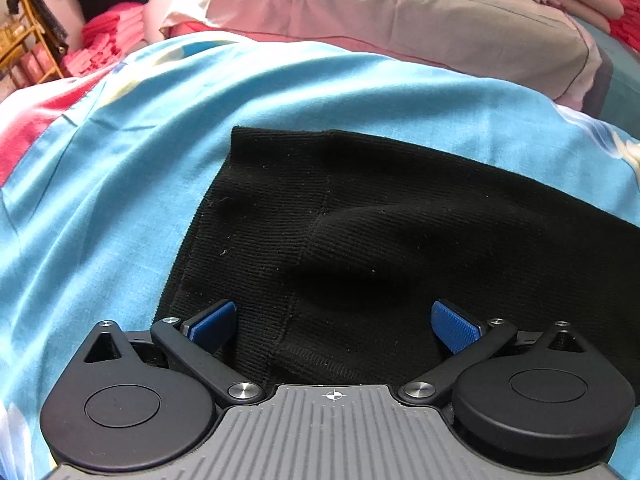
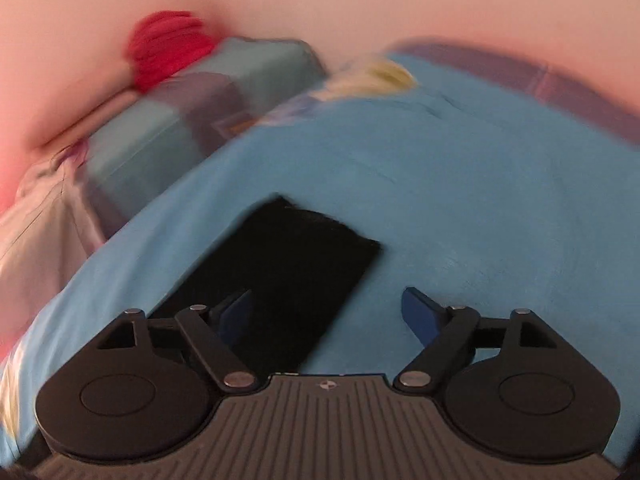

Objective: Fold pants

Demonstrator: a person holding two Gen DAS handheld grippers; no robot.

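Pants (image 1: 400,232), black ribbed knit, are lying flat on my blue bedsheet (image 1: 120,184), and in the left wrist view they fill the space right ahead of my left claw (image 1: 334,322). That claw is spread wide, nothing pinched, both blue pads (image 1: 454,326) hovering over the dark fabric near its closest hem. A seam runs from between the pads up toward the far edge of the fabric. Beyond the pants there's a pale pink pillow (image 1: 400,20), and way off to the far left a stack of pink folded stuff (image 1: 104,40).

Right wrist view is pretty blurry. My right claw (image 2: 328,316) is also wide open and empty. Here the pants (image 2: 280,280) show as a dark strip running from under the left pad out ahead, ending at a squared-off end; the right pad (image 2: 420,314) sits over bare blue sheet (image 2: 460,184) instead. Farther out to the left there's a red bundle (image 2: 168,48) on something teal (image 2: 224,92), can't tell what.
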